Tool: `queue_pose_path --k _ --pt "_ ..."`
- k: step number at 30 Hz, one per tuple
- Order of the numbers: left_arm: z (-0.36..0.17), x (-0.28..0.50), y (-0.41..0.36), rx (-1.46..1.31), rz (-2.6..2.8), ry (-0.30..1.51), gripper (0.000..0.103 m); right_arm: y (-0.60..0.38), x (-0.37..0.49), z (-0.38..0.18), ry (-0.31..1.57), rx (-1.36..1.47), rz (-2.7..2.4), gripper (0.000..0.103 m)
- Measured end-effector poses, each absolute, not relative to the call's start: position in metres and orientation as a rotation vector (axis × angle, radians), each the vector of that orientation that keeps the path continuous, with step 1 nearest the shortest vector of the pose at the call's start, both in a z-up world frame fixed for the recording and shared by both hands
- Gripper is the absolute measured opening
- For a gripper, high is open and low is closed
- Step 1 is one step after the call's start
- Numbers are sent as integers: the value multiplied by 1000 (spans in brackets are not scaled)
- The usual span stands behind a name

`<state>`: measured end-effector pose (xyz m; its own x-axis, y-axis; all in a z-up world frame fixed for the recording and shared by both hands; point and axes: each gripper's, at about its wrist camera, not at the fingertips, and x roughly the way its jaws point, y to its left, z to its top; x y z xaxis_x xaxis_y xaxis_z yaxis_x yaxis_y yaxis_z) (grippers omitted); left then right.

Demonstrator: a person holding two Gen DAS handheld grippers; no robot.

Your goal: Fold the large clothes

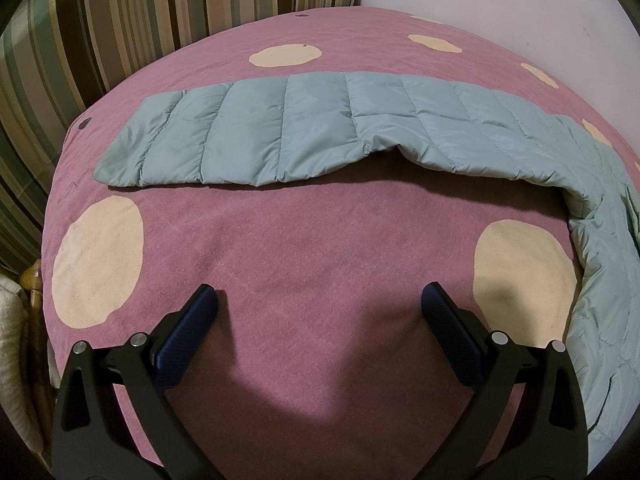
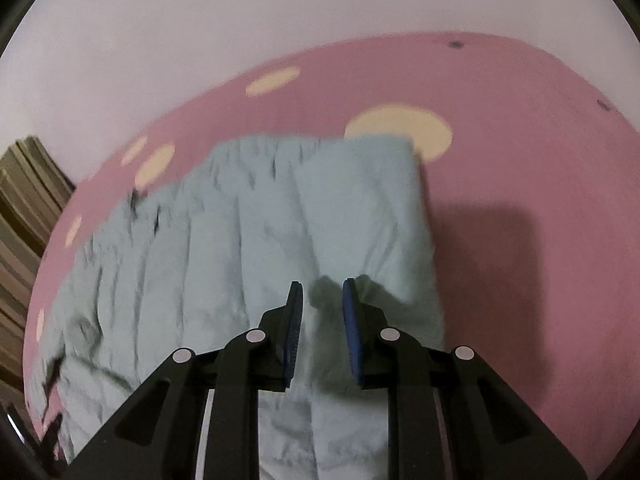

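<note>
Since it is a pale blue-green quilted puffer garment [image 1: 304, 128] with a thin, shiny shell, it should be light and very soft, and it looks slippery, with trapped air that will likely spring a crease back open. It lies spread across the pink bedcover with cream-coloured round patches [image 1: 320, 248], one long padded section running flat across the far side in the left wrist view while the rest curls down along the right edge of the bed, where it rides up in a loose hump.

The left gripper [image 1: 320, 300] hangs over bare bedcover with its jaws spread wide and nothing between them, well short of the near hem. The right gripper [image 2: 322, 300] hovers over the garment near its squared-off end, its jaws narrowed to a slim gap; the fabric seen through that gap appears to lie below the pads rather than pinched, though the blur leaves this unsure.

A stitched channel or a hem makes the best hold — the flat seams give the pads something firm, whereas a puffed panel would probably squeeze out. Both corners of one edge, taken together, should keep the fold even — one grip alone would let the fabric sag and slide.
</note>
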<state>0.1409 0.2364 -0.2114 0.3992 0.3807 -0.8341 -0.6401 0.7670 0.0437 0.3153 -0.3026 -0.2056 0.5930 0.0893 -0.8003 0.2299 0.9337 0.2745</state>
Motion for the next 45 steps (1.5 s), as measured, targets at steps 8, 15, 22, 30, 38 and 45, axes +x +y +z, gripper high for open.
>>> queue_pose_path --k 8,15,22,30,38,45 --pt "-211 141 237 -305 658 962 101 -324 368 -224 949 358 -150 21" --pt "-211 140 237 -302 660 963 101 -326 381 -241 995 367 -123 21" --pt "-211 140 237 -302 659 963 101 -350 309 -203 900 314 -259 51" --pt "-210 141 237 -301 660 964 101 -380 235 -236 977 264 -419 57" --pt "-210 141 237 -303 659 963 101 -376 222 -254 967 233 -428 78" --pt "-208 139 238 -315 639 955 101 -371 226 -254 968 216 -451 82"
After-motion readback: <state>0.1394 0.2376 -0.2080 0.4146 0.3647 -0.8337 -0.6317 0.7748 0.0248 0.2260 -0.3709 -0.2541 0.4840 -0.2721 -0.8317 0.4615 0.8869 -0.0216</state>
